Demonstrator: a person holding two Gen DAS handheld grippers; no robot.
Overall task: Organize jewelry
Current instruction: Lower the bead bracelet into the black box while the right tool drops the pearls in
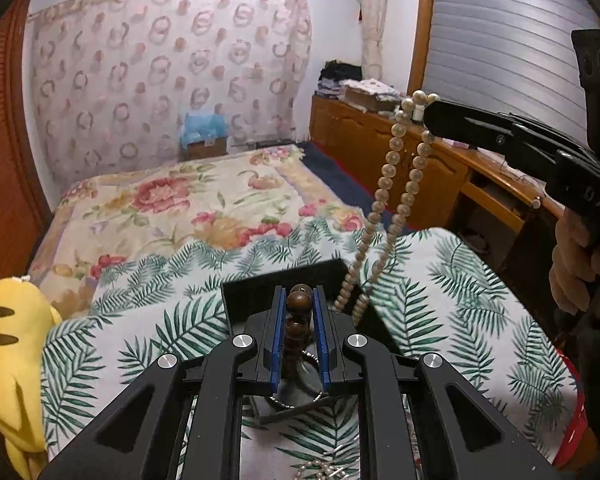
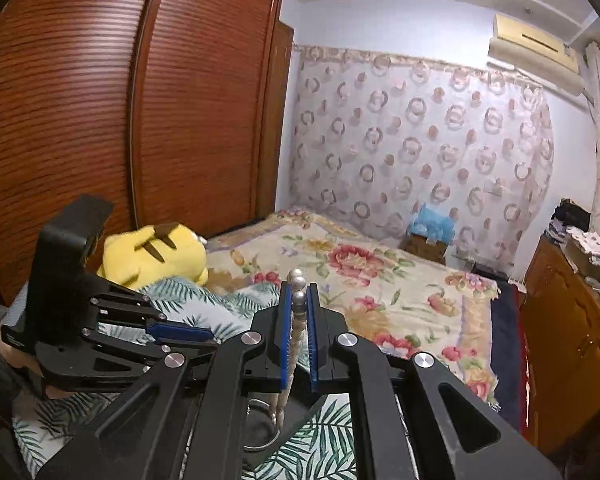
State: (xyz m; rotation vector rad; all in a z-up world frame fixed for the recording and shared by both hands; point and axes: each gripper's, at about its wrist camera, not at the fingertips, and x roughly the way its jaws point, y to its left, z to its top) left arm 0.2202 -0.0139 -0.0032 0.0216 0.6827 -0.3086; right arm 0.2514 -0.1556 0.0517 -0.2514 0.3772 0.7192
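My left gripper [image 1: 299, 300] is shut on a strand of dark brown wooden beads [image 1: 299, 303] that hangs down between its blue pads. Below it lies a black jewelry box [image 1: 252, 292] on the palm-leaf cloth. My right gripper [image 2: 299, 300] is shut on a pearl necklace [image 2: 298, 303]; in the left wrist view this gripper [image 1: 432, 114] is raised at the upper right and the pearl necklace [image 1: 388, 184] hangs down in a long loop to the box's right edge. The left gripper [image 2: 188, 334] shows at the left of the right wrist view.
The palm-leaf cloth [image 1: 440, 300] covers a surface at the foot of a floral bed [image 1: 188, 200]. A yellow plush toy [image 1: 8, 352] lies at the left. More pearls [image 1: 320, 470] lie near the cloth's front edge. A wooden dresser [image 1: 380, 140] stands right, a wardrobe [image 2: 100, 120] left.
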